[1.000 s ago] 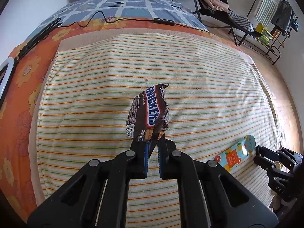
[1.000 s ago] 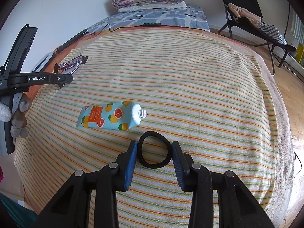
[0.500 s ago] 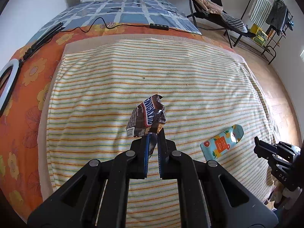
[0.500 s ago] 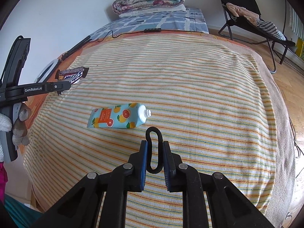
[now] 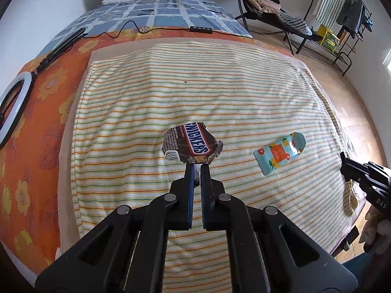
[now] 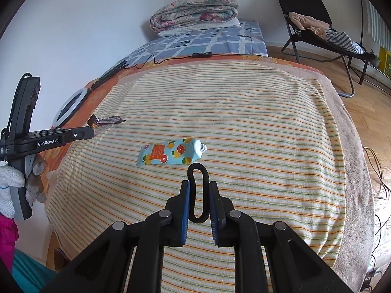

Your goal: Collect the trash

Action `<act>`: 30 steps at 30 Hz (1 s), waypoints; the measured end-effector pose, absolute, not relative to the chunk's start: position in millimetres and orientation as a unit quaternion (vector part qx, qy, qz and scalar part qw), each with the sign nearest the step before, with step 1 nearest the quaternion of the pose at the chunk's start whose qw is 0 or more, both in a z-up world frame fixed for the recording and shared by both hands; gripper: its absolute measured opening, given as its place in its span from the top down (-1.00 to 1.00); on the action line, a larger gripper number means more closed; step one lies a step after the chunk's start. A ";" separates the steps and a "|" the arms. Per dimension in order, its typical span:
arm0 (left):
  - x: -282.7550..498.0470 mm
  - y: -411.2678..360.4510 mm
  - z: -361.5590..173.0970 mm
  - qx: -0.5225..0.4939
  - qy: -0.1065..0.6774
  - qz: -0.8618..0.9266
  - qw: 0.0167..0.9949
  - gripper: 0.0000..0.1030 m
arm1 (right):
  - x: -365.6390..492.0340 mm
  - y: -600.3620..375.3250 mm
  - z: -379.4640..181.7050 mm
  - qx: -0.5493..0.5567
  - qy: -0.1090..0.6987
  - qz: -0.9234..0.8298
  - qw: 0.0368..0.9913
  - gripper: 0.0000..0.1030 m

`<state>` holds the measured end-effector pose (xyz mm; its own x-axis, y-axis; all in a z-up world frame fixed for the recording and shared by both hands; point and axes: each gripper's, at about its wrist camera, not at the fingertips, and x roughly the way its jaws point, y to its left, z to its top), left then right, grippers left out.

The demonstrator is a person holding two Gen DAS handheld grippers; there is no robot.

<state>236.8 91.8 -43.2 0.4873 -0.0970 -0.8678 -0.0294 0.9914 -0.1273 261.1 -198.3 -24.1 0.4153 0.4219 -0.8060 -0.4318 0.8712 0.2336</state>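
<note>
My left gripper (image 5: 198,168) is shut on a crumpled brown Snickers wrapper (image 5: 193,145) and holds it above the striped towel (image 5: 171,102). My right gripper (image 6: 199,185) is shut on a black rubber ring (image 6: 198,193), squeezed into a narrow loop, held above the towel (image 6: 256,127). A blue tube with orange fruit print (image 6: 168,155) lies on the towel just beyond the ring; it also shows in the left wrist view (image 5: 279,152). The left gripper and wrapper (image 6: 107,120) show at the left of the right wrist view.
An orange floral sheet (image 5: 36,122) lies under the towel, with a white ring light (image 5: 14,105) and black cable at its left. Folded quilts (image 6: 195,9) sit at the bed's far end. A black folding chair (image 6: 317,24) stands on the wooden floor at right.
My right gripper closed on the black ring, squeezing it narrow, and lifted it. My left gripper rose and pulled back with the wrapper, which has tipped flatter.
</note>
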 end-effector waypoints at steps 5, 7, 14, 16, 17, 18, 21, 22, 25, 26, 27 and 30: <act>224.7 85.9 -33.5 -0.042 0.502 -0.053 0.862 0.91 | 255.7 -198.4 -16.5 -0.008 0.470 0.261 0.843 0.74; 224.6 84.4 -37.6 -0.061 0.524 -0.074 0.846 0.42 | 255.3 -198.5 -15.4 -0.007 0.469 0.264 0.843 0.74; 236.9 88.0 -51.0 -0.097 0.533 -0.048 0.839 -0.33 | 253.0 -198.7 -15.9 -0.007 0.469 0.267 0.842 0.74; 239.2 93.5 -48.3 -0.111 0.533 -0.039 0.838 -0.33 | 252.5 -198.9 -16.0 -0.008 0.469 0.268 0.842 0.74; 239.5 95.8 -43.7 -0.116 0.529 -0.039 0.839 -0.33 | 252.8 -199.1 -16.2 -0.008 0.469 0.267 0.842 0.74; 238.7 97.9 -37.8 -0.123 0.527 -0.041 0.840 -0.33 | 253.1 -199.4 -16.2 -0.007 0.469 0.268 0.842 0.74; 233.0 99.1 -12.2 -0.120 0.508 -0.048 0.852 -0.33 | 253.6 -199.7 -16.1 -0.005 0.470 0.269 0.841 0.74; 231.4 99.5 -6.1 -0.114 0.503 -0.043 0.856 -0.33 | 253.9 -200.4 -16.2 -0.003 0.471 0.268 0.841 0.74; 232.7 103.7 -0.9 -0.106 0.501 -0.033 0.858 -0.33 | 255.3 -202.4 -17.8 -0.001 0.473 0.269 0.839 0.74; 235.4 104.2 -4.8 -0.095 0.503 -0.025 0.859 -0.33 | 255.9 -202.7 -18.4 0.000 0.475 0.268 0.838 0.74; 238.6 105.3 -12.3 -0.089 0.509 -0.016 0.856 -0.33 | 256.3 -203.0 -19.2 0.002 0.476 0.268 0.838 0.74; 249.5 105.3 -43.6 -0.074 0.540 0.001 0.838 -0.33 | 255.7 -203.2 -20.4 0.006 0.479 0.269 0.836 0.74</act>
